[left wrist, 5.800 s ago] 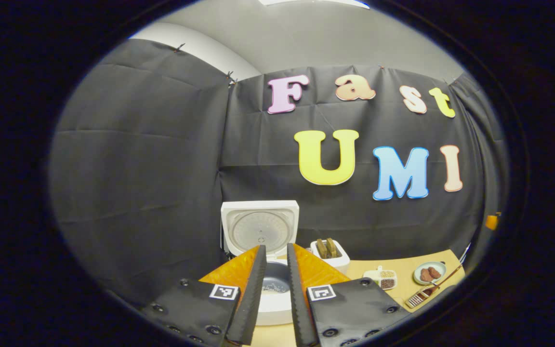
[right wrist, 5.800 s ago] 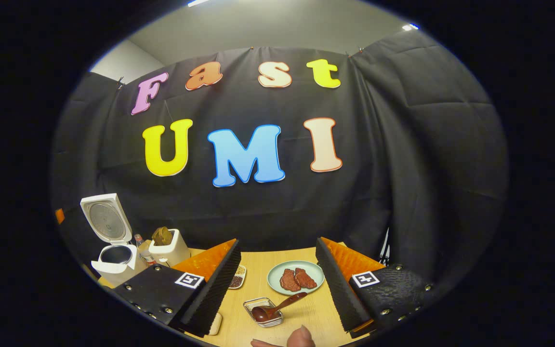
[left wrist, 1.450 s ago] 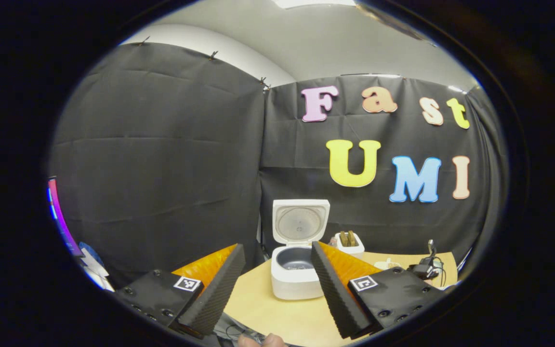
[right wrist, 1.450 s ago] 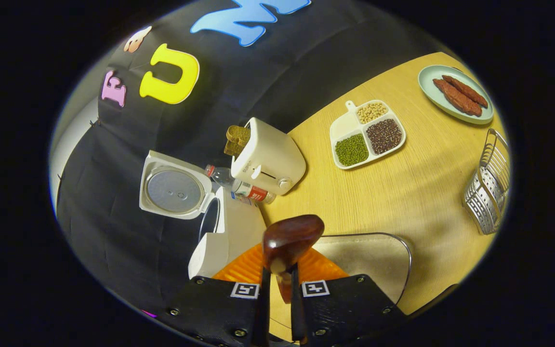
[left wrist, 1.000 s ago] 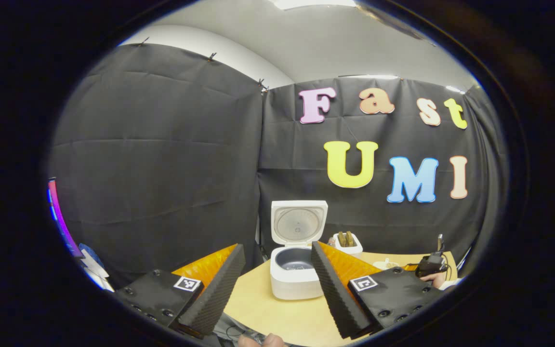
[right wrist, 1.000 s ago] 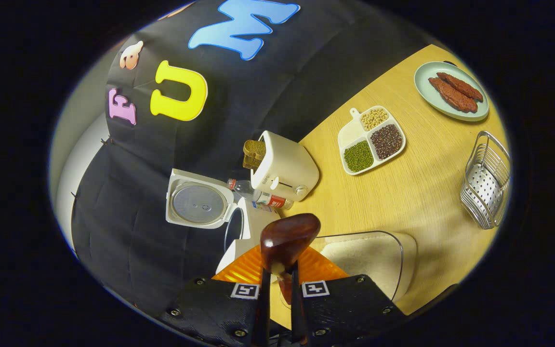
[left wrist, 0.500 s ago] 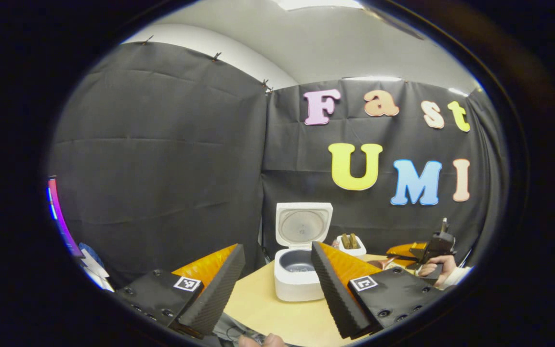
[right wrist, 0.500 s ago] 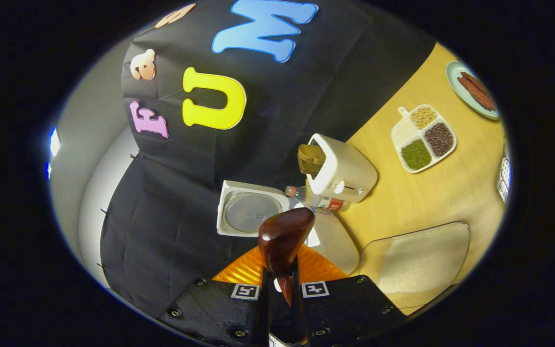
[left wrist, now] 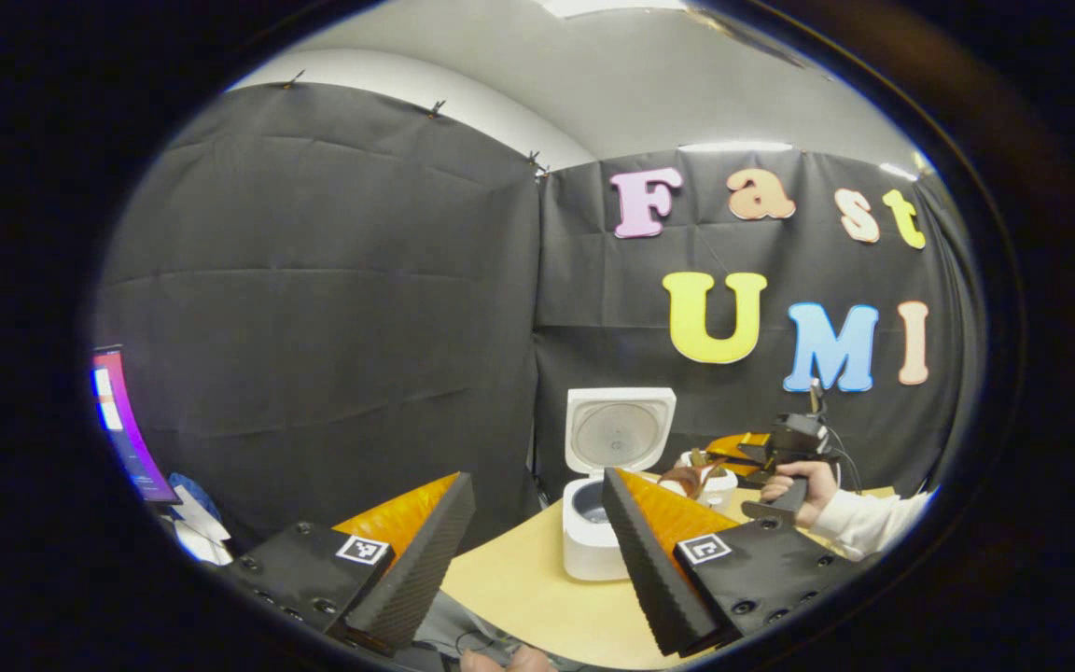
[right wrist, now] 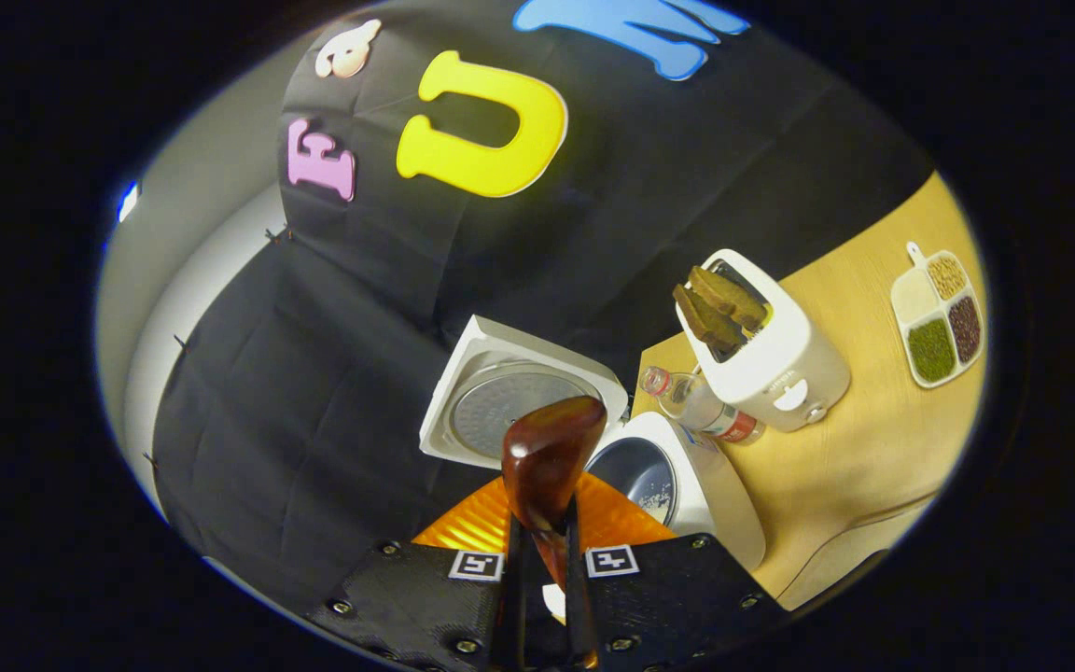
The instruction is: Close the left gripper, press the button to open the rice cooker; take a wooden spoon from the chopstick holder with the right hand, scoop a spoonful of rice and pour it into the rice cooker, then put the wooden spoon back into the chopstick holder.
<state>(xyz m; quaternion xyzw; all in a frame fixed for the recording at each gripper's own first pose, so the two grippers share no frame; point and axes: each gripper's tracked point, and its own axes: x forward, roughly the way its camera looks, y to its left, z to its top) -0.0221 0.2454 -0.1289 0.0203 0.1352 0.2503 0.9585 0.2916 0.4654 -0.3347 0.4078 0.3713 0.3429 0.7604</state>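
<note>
Right gripper clenched on the glossy dark wooden spoon, rounded bowl just beside the square white rice cooker, lid up; left gripper spread, ribbed fingers holding nothing.

White rice cooker, dark reddish-brown wooden spoon, pale wood-grain table.

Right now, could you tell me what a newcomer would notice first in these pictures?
Probably the wooden spoon, clamped in the right gripper and held up before the rice cooker, whose lid stands open. To its right stands a toaster with bread in it. The left gripper hangs open, farther back.
</note>
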